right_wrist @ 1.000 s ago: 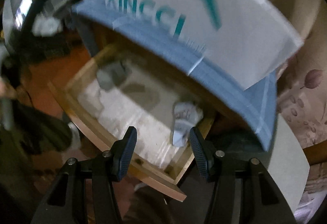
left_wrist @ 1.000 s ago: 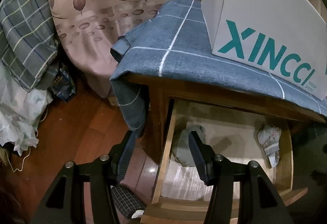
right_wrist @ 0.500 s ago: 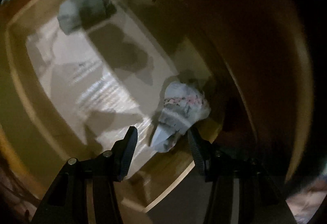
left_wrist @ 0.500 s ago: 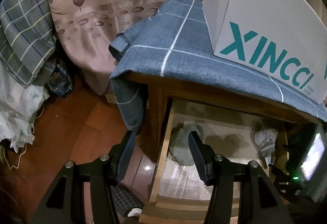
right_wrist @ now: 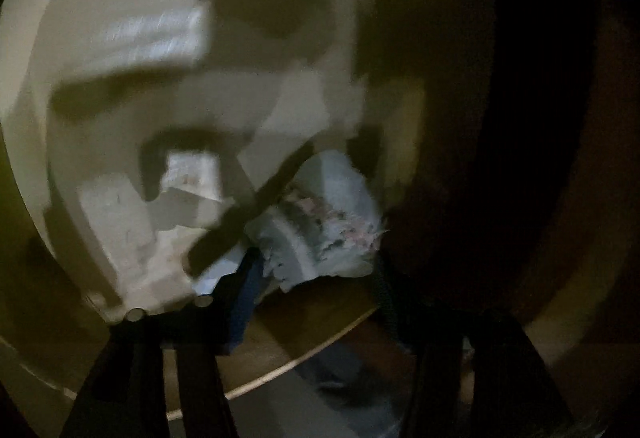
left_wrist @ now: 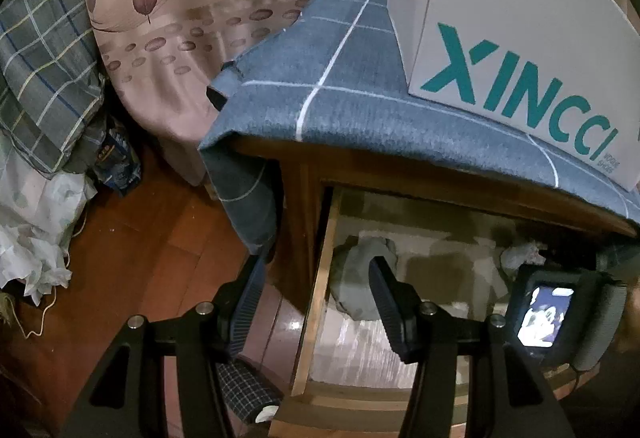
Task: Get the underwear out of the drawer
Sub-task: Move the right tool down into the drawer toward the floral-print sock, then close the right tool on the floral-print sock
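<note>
Two spread fingers of the right tool (right_wrist: 316, 270) are straddling the crumpled pale-blue patterned underwear (right_wrist: 324, 222) in the open wooden drawer's (left_wrist: 316, 298) corner, jaws just widening, not yet pinching.

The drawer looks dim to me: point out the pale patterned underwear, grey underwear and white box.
pale patterned underwear (right_wrist: 328, 222): right wrist view, crumpled middle.
grey underwear (left_wrist: 356, 278): left wrist view, bundle's middle.
white box (left_wrist: 520, 38): left wrist view, lettered face.
</note>
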